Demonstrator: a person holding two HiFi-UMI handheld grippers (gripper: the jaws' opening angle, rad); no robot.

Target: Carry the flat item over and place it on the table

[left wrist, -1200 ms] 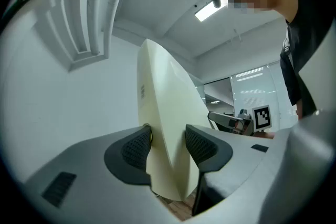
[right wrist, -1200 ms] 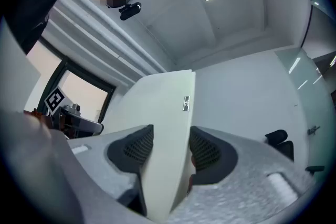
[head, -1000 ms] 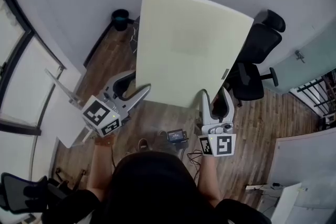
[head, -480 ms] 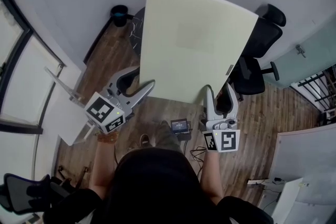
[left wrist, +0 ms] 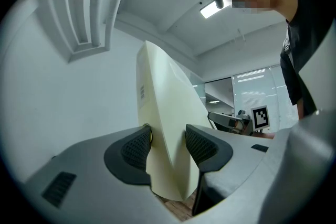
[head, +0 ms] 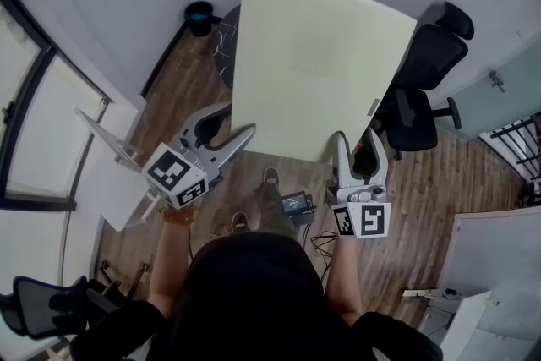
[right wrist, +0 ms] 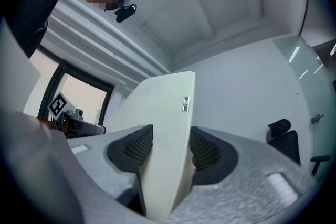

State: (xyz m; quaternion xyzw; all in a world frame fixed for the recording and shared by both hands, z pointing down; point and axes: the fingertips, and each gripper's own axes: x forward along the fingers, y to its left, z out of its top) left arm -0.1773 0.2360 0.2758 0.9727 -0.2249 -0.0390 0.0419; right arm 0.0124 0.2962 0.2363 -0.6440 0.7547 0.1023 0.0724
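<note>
Wooden floor (head: 423, 207) lies below; left gripper (head: 237, 119) and right gripper (head: 356, 136) jaws clamp board (head: 317, 63) edge.

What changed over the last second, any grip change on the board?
No grip change: the left gripper and right gripper stay clamped on the near corners of the cream board. The person has taken a step: one foot has come forward under the board's near edge, and the board and grippers have shifted slightly right in the head view. The board's tilt looks unchanged.
</note>
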